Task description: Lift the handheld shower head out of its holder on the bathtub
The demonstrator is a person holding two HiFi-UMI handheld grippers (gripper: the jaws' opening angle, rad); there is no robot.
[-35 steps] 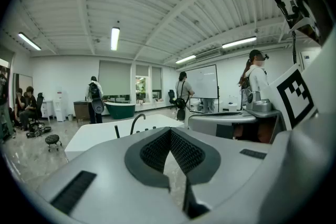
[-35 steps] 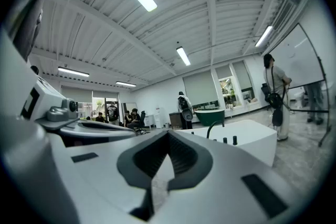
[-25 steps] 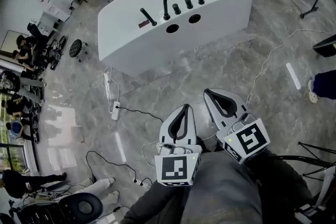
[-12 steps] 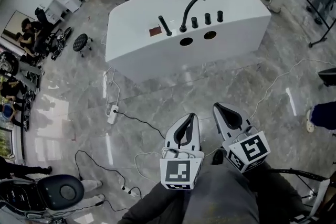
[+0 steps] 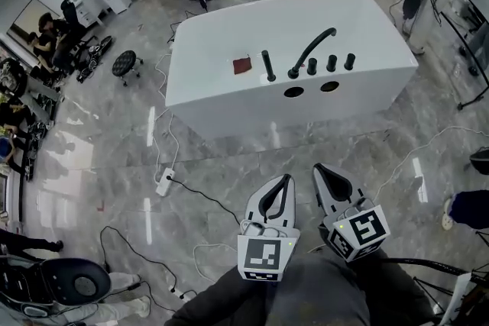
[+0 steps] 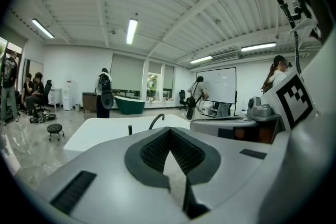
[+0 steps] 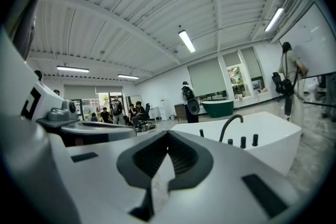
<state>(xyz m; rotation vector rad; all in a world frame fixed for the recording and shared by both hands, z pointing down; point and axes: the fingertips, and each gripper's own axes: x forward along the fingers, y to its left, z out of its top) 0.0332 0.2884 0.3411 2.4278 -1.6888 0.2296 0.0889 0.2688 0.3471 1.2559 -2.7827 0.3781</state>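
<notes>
Shower head: slim black stick-shaped handheld shower head [image 5: 268, 66], upright in holder on white oval bathtub [image 5: 221, 99] rim.
Handling: prob. rigid, slick, light; grip mid-shaft.
L hand-held gripper [image 5: 286, 179]: jaws together, empty.
R hand-held gripper [image 5: 318, 167]: same; both well apart from tub.

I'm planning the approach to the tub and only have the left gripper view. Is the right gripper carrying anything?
Observer: No. The right gripper is shut with nothing between its jaws, as its own view shows.
Operator: What's to the right of the spout? That part is blocked in my view.
Observer: Three black knobs stand in a row on the rim of the bathtub.
Operator: Is anything on the ground on the way?
Observer: In the head view, a white power strip lies on the floor, short of the tub and left of both grippers.
</notes>
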